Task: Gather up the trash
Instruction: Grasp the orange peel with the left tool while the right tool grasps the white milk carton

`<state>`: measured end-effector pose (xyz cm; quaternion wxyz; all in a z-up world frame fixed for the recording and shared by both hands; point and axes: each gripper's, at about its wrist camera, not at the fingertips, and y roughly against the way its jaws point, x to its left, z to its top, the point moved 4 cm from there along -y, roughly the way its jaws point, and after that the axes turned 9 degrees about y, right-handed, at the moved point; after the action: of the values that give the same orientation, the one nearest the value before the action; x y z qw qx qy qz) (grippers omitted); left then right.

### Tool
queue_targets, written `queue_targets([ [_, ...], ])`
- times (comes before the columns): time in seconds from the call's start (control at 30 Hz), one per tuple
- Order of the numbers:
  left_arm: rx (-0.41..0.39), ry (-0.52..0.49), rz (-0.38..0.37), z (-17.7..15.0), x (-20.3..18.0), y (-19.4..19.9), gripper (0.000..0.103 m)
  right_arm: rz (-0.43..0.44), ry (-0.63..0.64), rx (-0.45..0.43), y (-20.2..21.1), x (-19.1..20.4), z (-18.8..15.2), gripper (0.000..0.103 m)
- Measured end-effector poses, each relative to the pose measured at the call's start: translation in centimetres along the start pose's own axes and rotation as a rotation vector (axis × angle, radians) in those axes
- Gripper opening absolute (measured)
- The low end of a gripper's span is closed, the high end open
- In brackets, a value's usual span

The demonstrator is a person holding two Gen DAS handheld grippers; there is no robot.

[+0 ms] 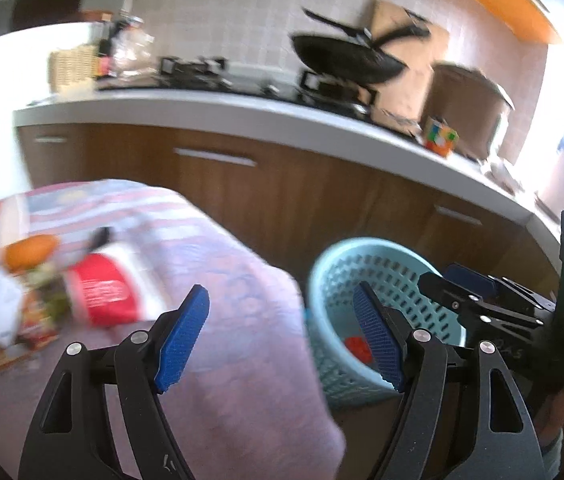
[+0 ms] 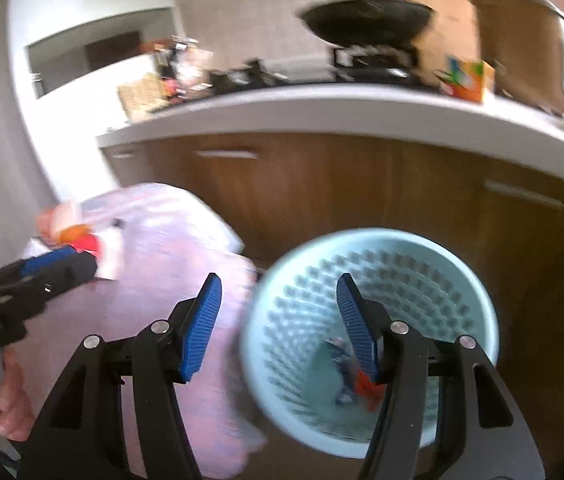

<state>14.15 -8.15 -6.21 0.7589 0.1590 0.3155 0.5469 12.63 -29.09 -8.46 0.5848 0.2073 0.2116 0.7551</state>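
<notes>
Turquoise lattice bin holds red and blue scraps at five o'clock; both claws, left gripper and right gripper, gape released, wrappers heaped at nine.

right claw gapes empty above pale blue basket holding scraps.

Basket: pale blue, perforated plastic, upright beside the table, red scrap and bluish scrap inside.
Trash pile: red cup, wrappers, on the pink cloth, blurred.
</notes>
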Motion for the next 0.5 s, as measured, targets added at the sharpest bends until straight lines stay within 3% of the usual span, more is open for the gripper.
queue_targets([
  [0.13, -0.095, 0.063, 0.096, 0.7, 4.4, 4.5, 0.072, 0.081, 0.065, -0.035, 0.2, 5.2, 1.9, 0.034],
  [0.37, -0.204, 0.222, 0.291, 1.4, 14.4, 10.9, 0.073, 0.191, 0.168, -0.032, -1.4, 13.5, 3.4, 0.034],
  [0.5, -0.234, 0.309, 0.378, 1.1, 20.1, 12.9, 0.072, 0.220, 0.197, -0.026, -3.0, 16.2, 3.4, 0.034],
])
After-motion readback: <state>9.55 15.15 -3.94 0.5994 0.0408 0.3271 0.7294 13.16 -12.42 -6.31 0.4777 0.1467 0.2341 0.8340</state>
